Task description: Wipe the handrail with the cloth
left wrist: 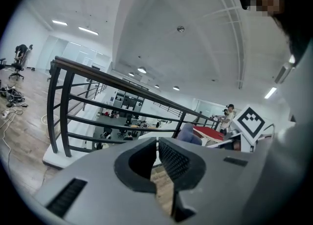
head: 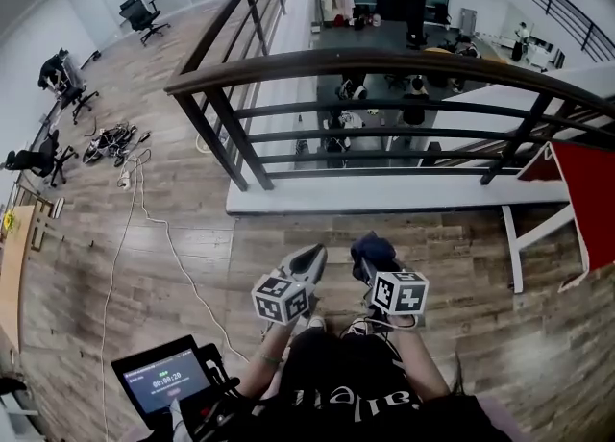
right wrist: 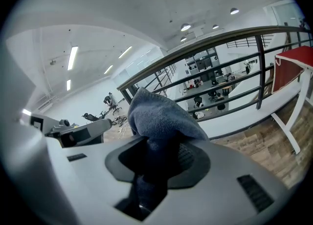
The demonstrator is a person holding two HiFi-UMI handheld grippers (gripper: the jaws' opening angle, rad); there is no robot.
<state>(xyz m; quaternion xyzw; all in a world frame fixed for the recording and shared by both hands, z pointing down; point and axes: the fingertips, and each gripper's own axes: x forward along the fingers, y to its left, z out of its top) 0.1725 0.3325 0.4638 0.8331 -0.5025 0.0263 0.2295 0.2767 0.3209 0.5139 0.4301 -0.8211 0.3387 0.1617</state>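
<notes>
The handrail [head: 384,61] is a dark brown curved top rail on black bars and runs across the head view ahead of me; it also shows as the handrail [left wrist: 122,83] and the handrail [right wrist: 220,40] in the two gripper views. A dark blue cloth [right wrist: 156,116] bunches up out of my right gripper [right wrist: 159,143], which is shut on it. In the head view the cloth [head: 370,250] sits low and centre, well short of the rail. My left gripper [head: 306,262] is beside it, jaws together and holding nothing, as the left gripper [left wrist: 157,140] confirms.
A white ledge [head: 384,193] runs under the railing, with a drop to an office floor beyond. A red-topped white table [head: 586,200] stands at the right. Cables [head: 120,142] and office chairs [head: 142,15] lie at the left. A small screen [head: 165,376] is by my left side.
</notes>
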